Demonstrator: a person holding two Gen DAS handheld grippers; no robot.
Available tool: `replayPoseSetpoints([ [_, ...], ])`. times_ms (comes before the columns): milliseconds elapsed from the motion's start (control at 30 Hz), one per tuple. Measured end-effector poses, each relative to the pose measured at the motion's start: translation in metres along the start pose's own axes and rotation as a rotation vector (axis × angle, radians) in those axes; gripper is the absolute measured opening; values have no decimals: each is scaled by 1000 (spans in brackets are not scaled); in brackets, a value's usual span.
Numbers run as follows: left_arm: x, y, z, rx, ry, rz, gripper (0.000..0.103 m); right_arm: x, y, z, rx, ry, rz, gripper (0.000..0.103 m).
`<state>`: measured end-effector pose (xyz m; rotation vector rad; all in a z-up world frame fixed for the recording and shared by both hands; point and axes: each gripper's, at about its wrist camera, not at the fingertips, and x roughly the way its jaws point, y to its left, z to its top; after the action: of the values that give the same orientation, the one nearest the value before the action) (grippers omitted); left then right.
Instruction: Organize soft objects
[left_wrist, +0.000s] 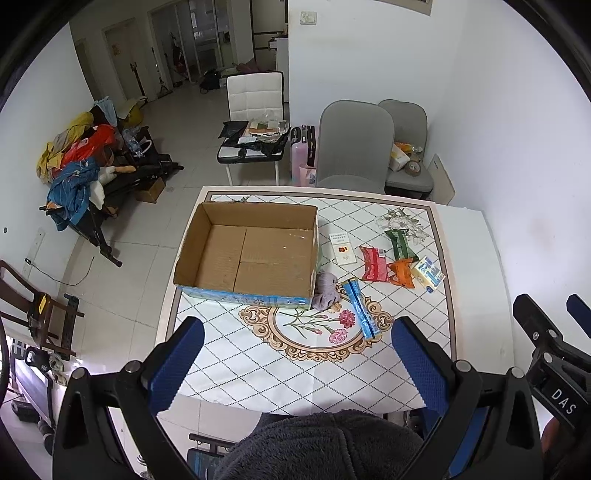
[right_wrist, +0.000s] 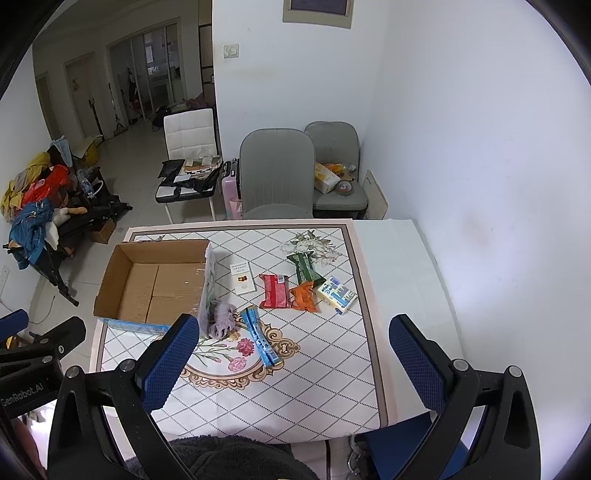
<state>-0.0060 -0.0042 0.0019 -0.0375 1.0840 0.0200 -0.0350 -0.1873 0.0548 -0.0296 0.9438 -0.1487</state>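
My left gripper and right gripper gape wide. A fuzzy purple sock lies crumpled against the brown cardboard box.

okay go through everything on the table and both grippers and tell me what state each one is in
cardboard box: open, empty, upright.
purple cloth: crumpled, against the box's side.
blue packet: lying flat.
white card box: flat, closed.
red packet: flat, sealed.
orange packet: flat.
green packet: flat.
tissue pack: flat.
left gripper: open, empty.
right gripper: open, empty.
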Motion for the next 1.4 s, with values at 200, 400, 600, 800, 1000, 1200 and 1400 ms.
replayPoseSetpoints([
  [200,0,2,0,2,3,-2,103,0,2,-2,1,2,3,103],
  [400,1,5,0,2,4,-4,103,1,5,-3,-11,-1,4,103],
  [600,3,4,0,5,6,-8,103,1,8,-2,-6,-2,2,103],
  [800,4,5,0,5,2,-5,103,2,11,-1,-7,-4,6,103],
  [1000,4,8,-3,4,-1,-3,103,3,13,0,-9,-7,3,103],
  [1200,5,10,-2,0,1,-5,103,3,14,3,-12,-6,10,103],
  [1400,12,7,6,6,-25,-19,103,10,11,4,13,-4,7,103],
])
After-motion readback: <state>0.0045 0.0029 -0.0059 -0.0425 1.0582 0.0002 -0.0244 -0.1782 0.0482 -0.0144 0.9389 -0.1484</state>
